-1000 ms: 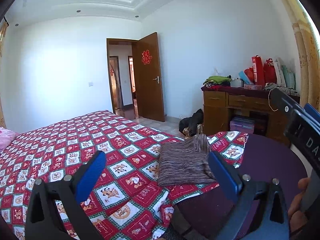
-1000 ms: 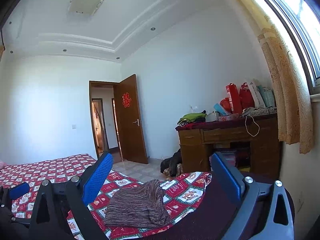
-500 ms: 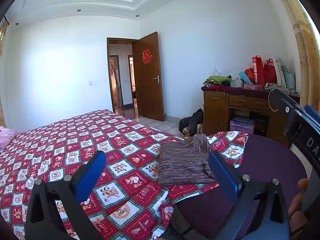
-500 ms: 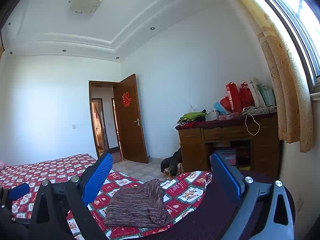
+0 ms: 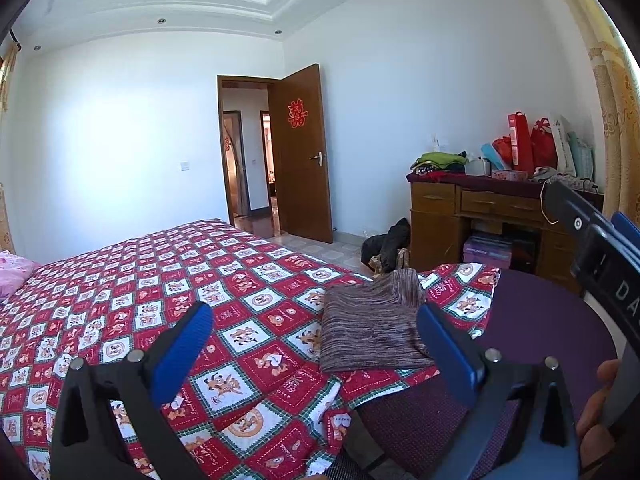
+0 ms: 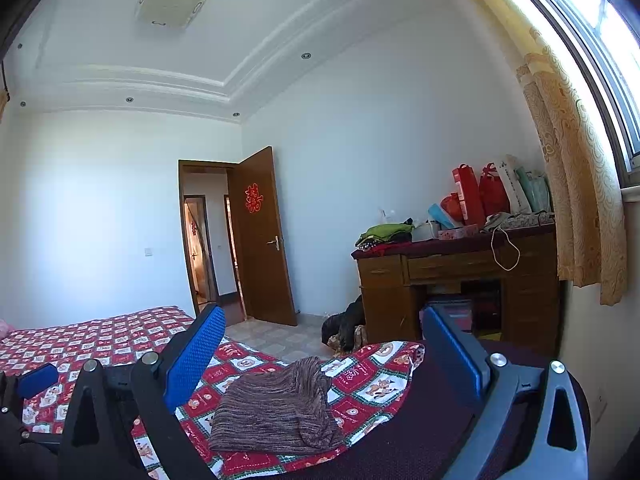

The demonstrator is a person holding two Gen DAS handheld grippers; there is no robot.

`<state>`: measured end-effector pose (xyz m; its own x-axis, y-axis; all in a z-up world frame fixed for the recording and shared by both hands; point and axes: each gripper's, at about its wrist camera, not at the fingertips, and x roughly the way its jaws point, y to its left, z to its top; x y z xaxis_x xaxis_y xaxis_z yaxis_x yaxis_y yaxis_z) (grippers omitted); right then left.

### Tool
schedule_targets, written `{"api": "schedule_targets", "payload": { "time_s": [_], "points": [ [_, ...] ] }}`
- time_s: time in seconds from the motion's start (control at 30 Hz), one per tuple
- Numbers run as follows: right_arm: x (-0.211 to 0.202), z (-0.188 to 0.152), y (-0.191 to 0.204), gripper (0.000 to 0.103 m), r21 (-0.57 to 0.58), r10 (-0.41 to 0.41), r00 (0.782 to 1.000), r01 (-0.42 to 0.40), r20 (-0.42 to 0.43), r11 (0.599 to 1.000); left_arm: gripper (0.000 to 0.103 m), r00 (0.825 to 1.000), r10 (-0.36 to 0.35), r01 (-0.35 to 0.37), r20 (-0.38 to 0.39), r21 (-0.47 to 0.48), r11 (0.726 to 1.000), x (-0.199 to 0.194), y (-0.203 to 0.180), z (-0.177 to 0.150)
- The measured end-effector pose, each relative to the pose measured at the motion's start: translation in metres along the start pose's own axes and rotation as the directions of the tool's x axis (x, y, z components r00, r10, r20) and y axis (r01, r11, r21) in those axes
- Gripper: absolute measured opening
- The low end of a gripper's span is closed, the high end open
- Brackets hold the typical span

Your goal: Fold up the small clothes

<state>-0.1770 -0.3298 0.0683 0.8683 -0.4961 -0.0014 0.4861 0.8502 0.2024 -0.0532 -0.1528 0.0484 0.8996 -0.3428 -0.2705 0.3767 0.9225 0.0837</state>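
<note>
A brown striped garment (image 5: 368,324) lies folded flat near the corner of the bed with the red cartoon quilt (image 5: 160,288). It also shows in the right wrist view (image 6: 276,412). My left gripper (image 5: 316,340) is open and empty, held above the quilt just short of the garment. My right gripper (image 6: 320,356) is open and empty, raised above the garment. The right gripper's body (image 5: 600,256) shows at the right edge of the left wrist view. The left gripper's blue fingertip (image 6: 36,378) shows at the left edge of the right wrist view.
A dark purple cloth (image 5: 544,320) covers the bed corner to the right of the garment. A wooden desk (image 6: 456,288) with bags and clothes stands by the wall. A dark bag (image 5: 388,240) lies on the floor. A pink pillow (image 5: 12,272) lies far left. The door (image 5: 304,152) stands open.
Both grippers stay open and almost still. The folded garment has not moved.
</note>
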Motion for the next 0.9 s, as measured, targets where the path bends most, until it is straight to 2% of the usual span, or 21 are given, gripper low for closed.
{"api": "schedule_targets", "payload": {
  "time_s": [0.53,0.67,0.9],
  "points": [
    [0.002,-0.001,-0.002,0.1,-0.001,-0.004,1.0,0.004,-0.002,1.0,0.103,1.0,0.011,-0.011,0.008,0.018,1.0,0.001,-0.004,0.003],
    [0.004,-0.001,-0.004,0.1,0.003,-0.007,1.0,0.007,-0.002,1.0,0.103,1.0,0.017,-0.017,-0.008,0.013,1.0,0.004,-0.003,0.003],
    [0.005,-0.003,-0.003,0.1,0.004,-0.007,1.0,0.007,-0.01,1.0,0.103,0.998,-0.018,0.017,-0.055,-0.012,1.0,0.011,0.001,0.0]
  ]
}}
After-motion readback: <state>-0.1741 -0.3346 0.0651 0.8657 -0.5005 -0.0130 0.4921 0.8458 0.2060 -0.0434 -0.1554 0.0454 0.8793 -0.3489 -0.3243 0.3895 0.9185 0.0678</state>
